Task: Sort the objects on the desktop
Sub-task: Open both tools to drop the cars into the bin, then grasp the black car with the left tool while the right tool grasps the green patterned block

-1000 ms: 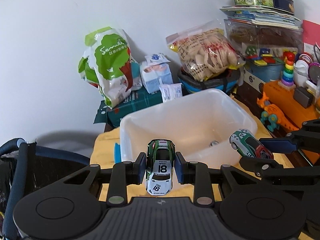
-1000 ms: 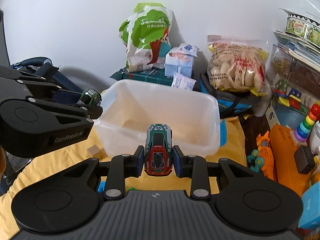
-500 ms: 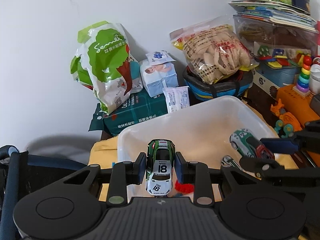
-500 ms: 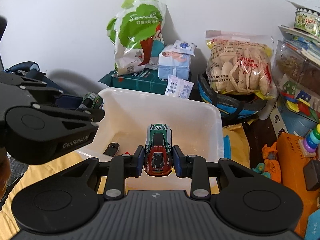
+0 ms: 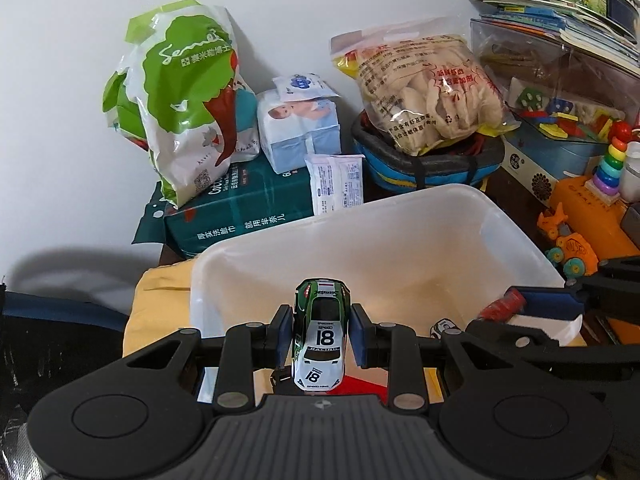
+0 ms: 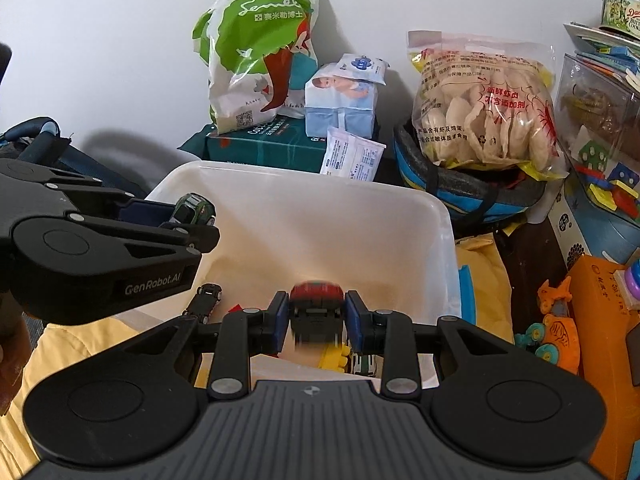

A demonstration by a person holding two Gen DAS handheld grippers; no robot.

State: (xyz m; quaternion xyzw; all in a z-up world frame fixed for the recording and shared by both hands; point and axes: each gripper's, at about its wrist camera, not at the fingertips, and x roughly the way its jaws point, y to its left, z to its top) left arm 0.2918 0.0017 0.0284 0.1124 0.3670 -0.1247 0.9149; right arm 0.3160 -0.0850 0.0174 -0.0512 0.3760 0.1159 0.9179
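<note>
My left gripper is shut on a green-and-white number 18 toy car and holds it over the near-left rim of a white plastic bin. It also shows in the right wrist view with the car's green nose. My right gripper has opened a little; a red-and-green toy car sits blurred between its jaws, nose tipped down over the bin. The right gripper also shows in the left wrist view. Small cars and toys lie on the bin floor.
Behind the bin stand a green-and-white bag, a tissue pack, a dark green package and a bag of crackers in a blue basket. Orange toys and boxes crowd the right. Yellow cloth covers the table.
Both grippers moved forward over the bin. The right gripper's jaws have parted slightly and its red-and-green car has tipped nose-down, blurred with motion. The left still grips its car.
</note>
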